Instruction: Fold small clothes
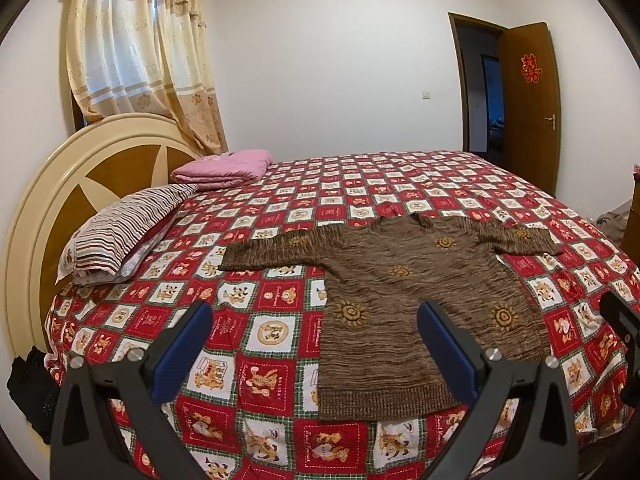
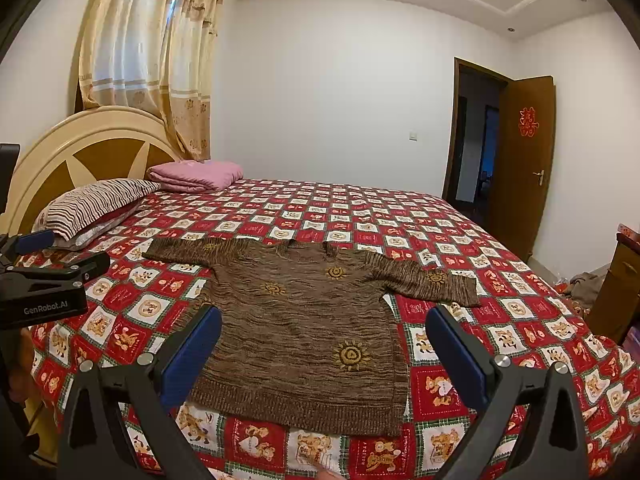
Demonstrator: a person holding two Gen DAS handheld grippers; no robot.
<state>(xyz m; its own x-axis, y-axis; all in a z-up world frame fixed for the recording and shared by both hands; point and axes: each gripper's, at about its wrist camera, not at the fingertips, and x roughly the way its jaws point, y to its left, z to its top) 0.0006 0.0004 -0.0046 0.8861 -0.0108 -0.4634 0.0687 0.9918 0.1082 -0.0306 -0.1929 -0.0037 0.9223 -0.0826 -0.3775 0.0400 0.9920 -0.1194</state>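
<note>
A small brown knit sweater [image 1: 404,300] with yellow sun motifs lies flat and spread out on the bed, both sleeves stretched sideways, hem toward me. It also shows in the right wrist view [image 2: 304,328]. My left gripper [image 1: 316,316] is open and empty, held above the bed just left of the sweater's hem. My right gripper [image 2: 324,324] is open and empty, held above the sweater's lower part. The left gripper's body [image 2: 44,280] shows at the left edge of the right wrist view.
The bed has a red checked bear-print cover [image 1: 264,336]. A striped pillow [image 1: 120,236] and a folded pink blanket [image 1: 224,170] lie by the round headboard [image 1: 60,184]. An open brown door [image 1: 528,108] stands at the far right. Clutter sits on the floor at right [image 2: 588,284].
</note>
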